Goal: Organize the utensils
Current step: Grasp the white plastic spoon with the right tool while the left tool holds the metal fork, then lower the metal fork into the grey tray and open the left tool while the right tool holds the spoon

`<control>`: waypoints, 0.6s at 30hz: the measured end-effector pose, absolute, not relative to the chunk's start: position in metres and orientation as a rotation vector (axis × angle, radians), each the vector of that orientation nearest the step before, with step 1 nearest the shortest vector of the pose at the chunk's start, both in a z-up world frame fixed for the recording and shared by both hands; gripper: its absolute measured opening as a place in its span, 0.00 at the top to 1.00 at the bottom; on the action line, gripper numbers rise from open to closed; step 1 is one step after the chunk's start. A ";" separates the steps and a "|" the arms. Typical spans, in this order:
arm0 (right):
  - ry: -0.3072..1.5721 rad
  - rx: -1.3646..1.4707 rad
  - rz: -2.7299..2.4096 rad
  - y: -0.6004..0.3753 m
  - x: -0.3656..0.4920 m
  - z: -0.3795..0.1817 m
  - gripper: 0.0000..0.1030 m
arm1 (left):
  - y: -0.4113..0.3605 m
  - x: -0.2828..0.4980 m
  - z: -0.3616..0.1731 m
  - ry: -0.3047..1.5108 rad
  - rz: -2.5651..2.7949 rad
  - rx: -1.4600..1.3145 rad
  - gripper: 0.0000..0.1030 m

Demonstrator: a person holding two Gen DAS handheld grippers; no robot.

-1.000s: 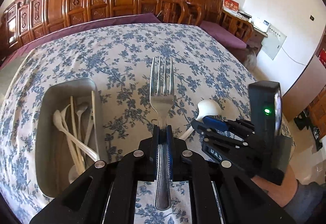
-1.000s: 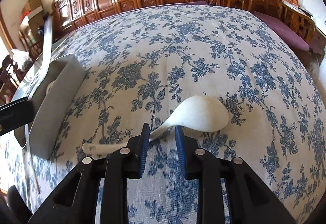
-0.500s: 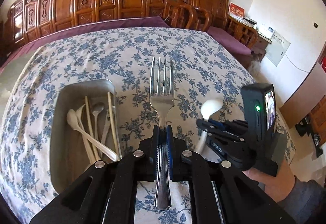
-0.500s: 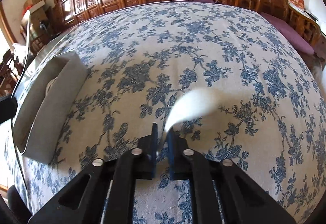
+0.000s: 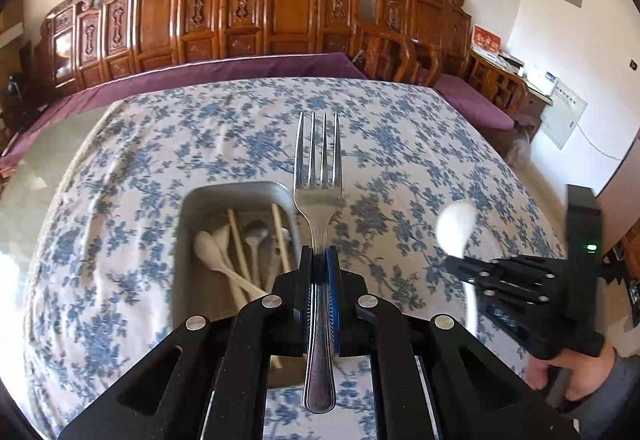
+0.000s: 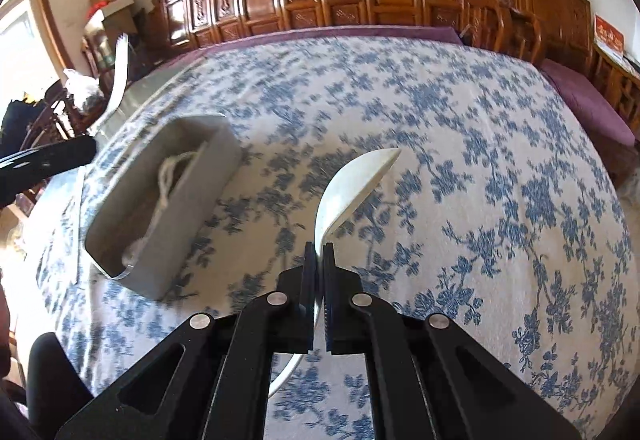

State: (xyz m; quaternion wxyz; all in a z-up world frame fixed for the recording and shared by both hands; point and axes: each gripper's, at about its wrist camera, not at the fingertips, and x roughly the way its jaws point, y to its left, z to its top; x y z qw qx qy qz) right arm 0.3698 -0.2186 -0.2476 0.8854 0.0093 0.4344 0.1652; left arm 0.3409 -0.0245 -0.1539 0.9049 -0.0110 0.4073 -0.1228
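Note:
My left gripper point(image 5: 319, 254) is shut on a steel fork point(image 5: 319, 176), tines pointing away, held above the right rim of a grey metal tray point(image 5: 182, 224). The tray holds white spoons point(image 5: 218, 254), a metal spoon and chopsticks. My right gripper point(image 6: 319, 254) is shut on the handle of a white ceramic spoon point(image 6: 352, 184), lifted off the cloth with its bowl up and tilted. In the left wrist view that right gripper point(image 5: 456, 262) and the spoon point(image 5: 454, 226) hang to the right of the tray. The tray point(image 6: 192, 208) lies to the left in the right wrist view.
A blue-flowered cloth point(image 6: 460, 168) covers the table. Carved wooden chairs point(image 5: 280, 12) line the far side beyond a purple edge. A person's hand point(image 5: 568, 372) holds the right gripper's grip at lower right.
The right gripper closed on the white spoon's handle and lifted it off the cloth. The left gripper carried the fork up and toward the tray, which now sits nearer the middle.

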 end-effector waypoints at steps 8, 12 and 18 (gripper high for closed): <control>0.846 -0.004 0.410 -0.195 0.362 -0.218 0.96 | 0.007 0.351 -0.158 0.847 -0.198 -0.025 0.94; 0.831 -0.018 0.437 -0.186 0.359 -0.213 0.96 | 0.021 0.358 -0.167 0.861 -0.178 -0.033 0.94; 0.831 -0.034 0.462 -0.177 0.356 -0.214 0.96 | 0.035 0.373 -0.194 0.911 -0.153 -0.034 0.94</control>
